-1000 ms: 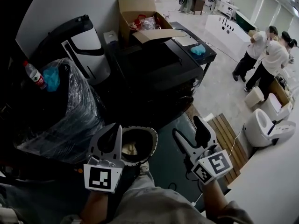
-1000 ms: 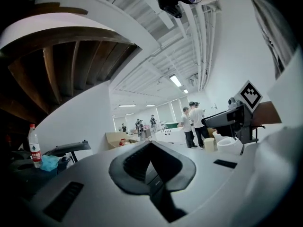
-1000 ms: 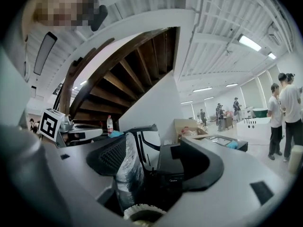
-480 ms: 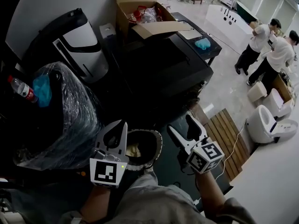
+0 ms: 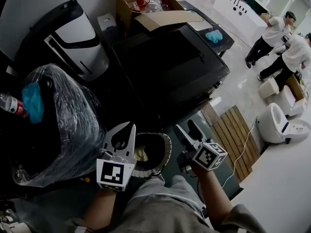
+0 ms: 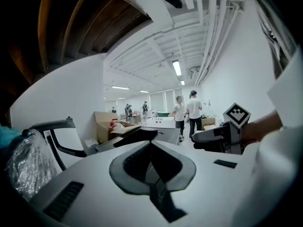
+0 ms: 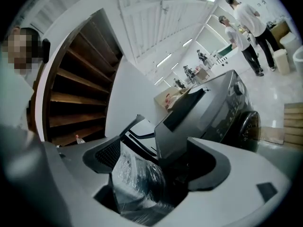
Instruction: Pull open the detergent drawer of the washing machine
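The dark washing machine (image 5: 170, 67) stands ahead of me, its top seen from above in the head view. In the right gripper view its front panel (image 7: 222, 108) and round door (image 7: 247, 124) show; I cannot make out the detergent drawer. My left gripper (image 5: 127, 130) hangs low in front of the machine, apart from it, with its jaws shut and empty (image 6: 151, 148). My right gripper (image 5: 186, 129) is beside it on the right. Its jaws are opening and hold nothing (image 7: 161, 160).
A plastic-wrapped black bulk (image 5: 58, 115) with a water bottle (image 5: 10, 105) stands at the left. A round pale-rimmed bin (image 5: 151, 152) lies between the grippers. A cardboard box (image 5: 146, 6) sits on the machine. A wooden pallet (image 5: 233, 135), toilets (image 5: 274, 123) and two people (image 5: 274, 33) are at the right.
Both grippers have come down and forward toward the machine. The right gripper has rolled and its jaws have spread wider. The left gripper's jaws stay shut.
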`<state>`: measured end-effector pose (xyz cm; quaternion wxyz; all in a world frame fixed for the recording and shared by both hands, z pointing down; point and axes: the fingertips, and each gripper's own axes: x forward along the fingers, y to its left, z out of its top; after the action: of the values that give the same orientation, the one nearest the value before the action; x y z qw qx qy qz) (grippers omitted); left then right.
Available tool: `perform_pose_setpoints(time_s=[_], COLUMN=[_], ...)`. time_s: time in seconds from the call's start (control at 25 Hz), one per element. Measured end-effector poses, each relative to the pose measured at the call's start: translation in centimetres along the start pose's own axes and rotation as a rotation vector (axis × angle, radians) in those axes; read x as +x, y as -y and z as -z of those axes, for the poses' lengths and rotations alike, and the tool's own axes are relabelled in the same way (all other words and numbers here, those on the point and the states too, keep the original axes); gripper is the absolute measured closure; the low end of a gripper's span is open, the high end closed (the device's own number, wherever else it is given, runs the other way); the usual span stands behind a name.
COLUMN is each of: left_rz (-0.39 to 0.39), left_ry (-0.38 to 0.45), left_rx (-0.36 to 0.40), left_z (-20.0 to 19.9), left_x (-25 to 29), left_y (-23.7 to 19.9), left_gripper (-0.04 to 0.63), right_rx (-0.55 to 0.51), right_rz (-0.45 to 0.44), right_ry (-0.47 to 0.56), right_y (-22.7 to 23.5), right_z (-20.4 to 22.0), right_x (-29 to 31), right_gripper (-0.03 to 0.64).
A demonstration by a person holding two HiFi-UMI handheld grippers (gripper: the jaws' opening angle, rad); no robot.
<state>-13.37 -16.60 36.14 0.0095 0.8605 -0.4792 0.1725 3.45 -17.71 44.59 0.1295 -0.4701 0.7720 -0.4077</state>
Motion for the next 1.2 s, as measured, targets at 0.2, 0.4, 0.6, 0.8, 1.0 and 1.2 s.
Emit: perform_pose_setpoints(time_s=[0.2, 0.4, 0.6, 0.8, 1.0, 1.2], left_rz=[0.013, 0.010, -0.014, -0.038, -0.061, -0.075], left_ry=[-0.005, -0.018, -0.037, -0.030, -0.044, -0.061], left_rx=[-0.032, -0.051, -0.083, -0.140, -0.170, -0.188], left_z=[1.8, 4.7, 6.7, 8.5, 10.4, 12.4], left_x=[2.3, 4.0, 5.3, 6.4, 7.3, 8.1], left_y=[-0.3, -0.7, -0.9, -0.7, -0.2, 0.3], left_gripper=[0.578, 0.578, 0.578, 0.578, 0.578, 0.578], right_rx=[0.129, 0.222, 0.344, 0.413, 0.467, 0.546], right_rz=[0.009, 0.009, 0.001, -0.006, -0.023, -0.070], right_ry=[0.031, 0.055, 0.055, 0.063, 0.063, 0.099], right_y=[2.7, 5.3, 8.3, 10.6, 12.3, 13.4], right_z=[1.1, 2.0, 3.5, 4.9, 6.1, 7.0], right_x=[2.2, 4.2, 5.8, 7.1, 8.2, 9.3], right_gripper=[0.207, 0.207, 0.207, 0.207, 0.207, 0.200])
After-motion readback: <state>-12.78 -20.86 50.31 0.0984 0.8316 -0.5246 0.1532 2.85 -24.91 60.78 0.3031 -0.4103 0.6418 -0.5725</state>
